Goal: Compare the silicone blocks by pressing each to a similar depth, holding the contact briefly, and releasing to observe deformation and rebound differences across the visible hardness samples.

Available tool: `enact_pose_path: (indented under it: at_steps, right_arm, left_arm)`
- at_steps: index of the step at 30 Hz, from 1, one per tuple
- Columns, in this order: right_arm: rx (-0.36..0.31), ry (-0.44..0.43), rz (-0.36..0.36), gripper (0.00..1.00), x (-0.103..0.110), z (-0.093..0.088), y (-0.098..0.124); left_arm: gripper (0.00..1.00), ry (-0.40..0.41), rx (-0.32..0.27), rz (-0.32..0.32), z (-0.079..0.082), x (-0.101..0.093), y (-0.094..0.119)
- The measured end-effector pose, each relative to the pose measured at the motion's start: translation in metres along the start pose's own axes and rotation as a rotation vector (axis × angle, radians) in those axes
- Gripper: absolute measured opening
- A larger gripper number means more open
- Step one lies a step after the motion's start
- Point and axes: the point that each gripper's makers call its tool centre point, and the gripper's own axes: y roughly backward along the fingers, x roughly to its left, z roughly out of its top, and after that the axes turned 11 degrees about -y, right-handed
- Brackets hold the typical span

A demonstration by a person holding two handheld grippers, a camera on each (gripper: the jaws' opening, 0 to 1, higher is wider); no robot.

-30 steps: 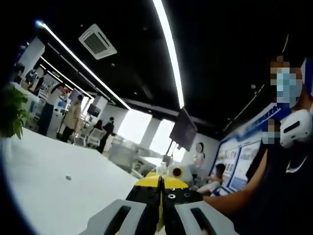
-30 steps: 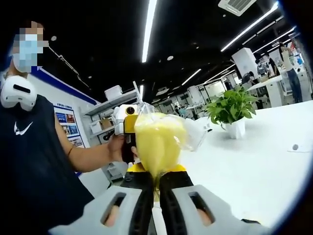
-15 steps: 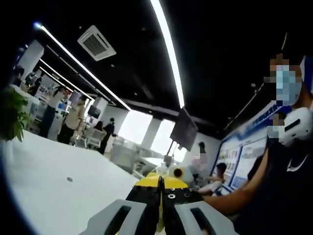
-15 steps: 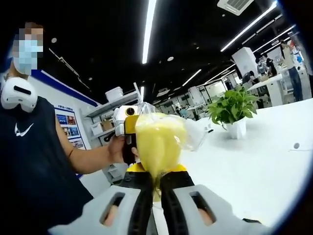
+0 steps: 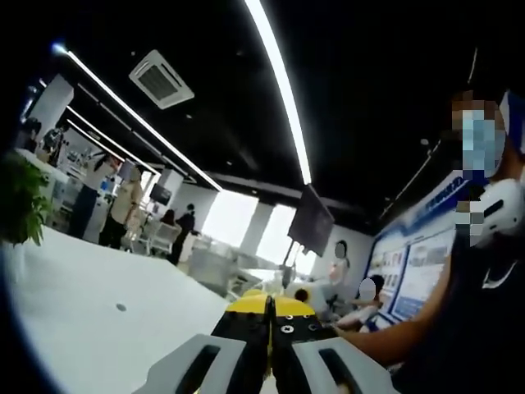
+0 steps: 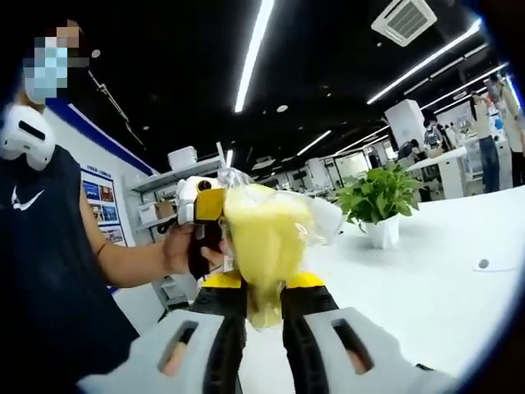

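A soft yellow silicone block (image 6: 262,238) in a clear plastic bag stands up between the jaws of my right gripper (image 6: 264,287), which is shut on its lower end. Just behind the bag, a hand (image 6: 176,246) holds my left gripper (image 6: 199,215) facing this one; I cannot tell whether it touches the bag. In the left gripper view my left gripper (image 5: 269,305) is shut, its yellow tips together. Just beyond those tips is a white and yellow part of the right gripper (image 5: 301,294).
A wide white table (image 6: 426,287) runs under both grippers, with a potted green plant (image 6: 376,197) on it. The person holding the grippers (image 6: 49,271) stands close, in a dark top. People and desks fill the office behind (image 5: 123,201).
The right gripper's jaws stand a little wider around the yellow block, which sits deeper between them. Both views have shifted slightly with the hands. The left gripper stays shut.
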Motion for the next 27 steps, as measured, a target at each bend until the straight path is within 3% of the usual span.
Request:
enact_pose_path:
  at_steps: [3,8,12,15,18,27]
  right_arm:
    - [-0.015,0.051,-0.052,0.33,-0.007,0.003,0.002]
    - [-0.054,0.062,-0.109,0.63,-0.016,0.008,0.011]
    - [-0.095,0.086,-0.198,0.87,-0.032,0.014,0.024]
    - [-0.105,0.084,-0.212,0.88,-0.036,0.016,0.032]
    - [-0.130,0.119,-0.275,0.96,-0.045,0.023,0.038]
    - [-0.099,0.172,-0.380,0.96,-0.064,0.017,0.065]
  left_arm:
    - [0.00,0.008,-0.005,0.003,0.001,0.002,0.000]
    - [0.00,0.006,-0.002,0.012,0.003,0.005,0.001]
    - [0.00,0.006,0.000,0.017,0.003,0.007,0.002]
    - [0.00,0.005,0.000,0.020,0.003,0.008,0.002]
    - [0.00,0.005,0.000,0.032,0.003,0.010,0.002]
    - [0.00,0.009,0.005,0.075,0.001,0.023,0.007]
